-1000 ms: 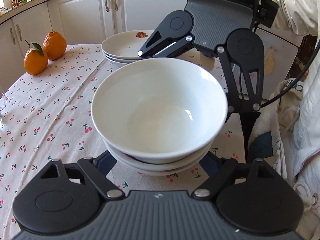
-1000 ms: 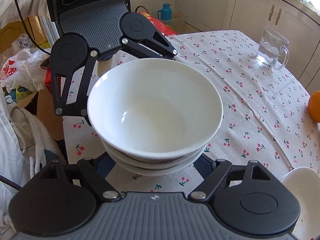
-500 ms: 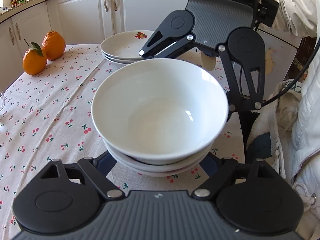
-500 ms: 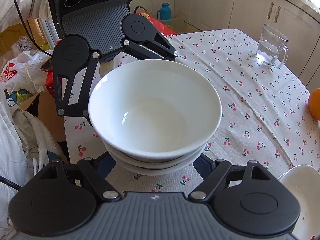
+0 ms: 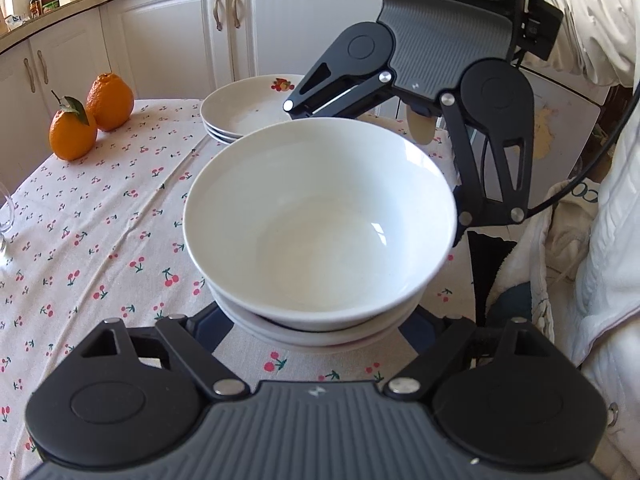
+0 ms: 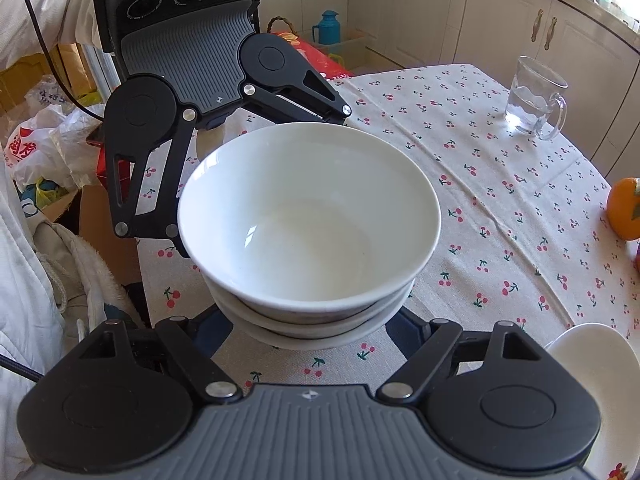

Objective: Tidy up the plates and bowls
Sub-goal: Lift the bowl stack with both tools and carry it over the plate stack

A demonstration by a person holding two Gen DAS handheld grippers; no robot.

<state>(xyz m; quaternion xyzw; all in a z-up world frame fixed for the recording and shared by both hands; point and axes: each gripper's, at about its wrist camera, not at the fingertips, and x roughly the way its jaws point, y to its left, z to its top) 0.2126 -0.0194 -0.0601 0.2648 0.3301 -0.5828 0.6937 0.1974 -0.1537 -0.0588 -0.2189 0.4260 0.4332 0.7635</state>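
Stack of three white bowls (image 5: 320, 232) sat on the cherry-print tablecloth (image 5: 100, 216), between both grippers. Left gripper (image 5: 316, 320) fingers spread either side of the stack's base; right gripper (image 6: 308, 324) likewise from the opposite side. Pad contact hidden under the bowls: grip could not be told. Stacked plates (image 5: 248, 116) stood behind, beside two oranges (image 5: 90, 116). Glass mug (image 6: 534, 98) well apart.

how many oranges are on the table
2 round oranges: a leafy one and another touching just behind it, at the far left of the cherry-print tablecloth in the left wrist view. More may be hidden.
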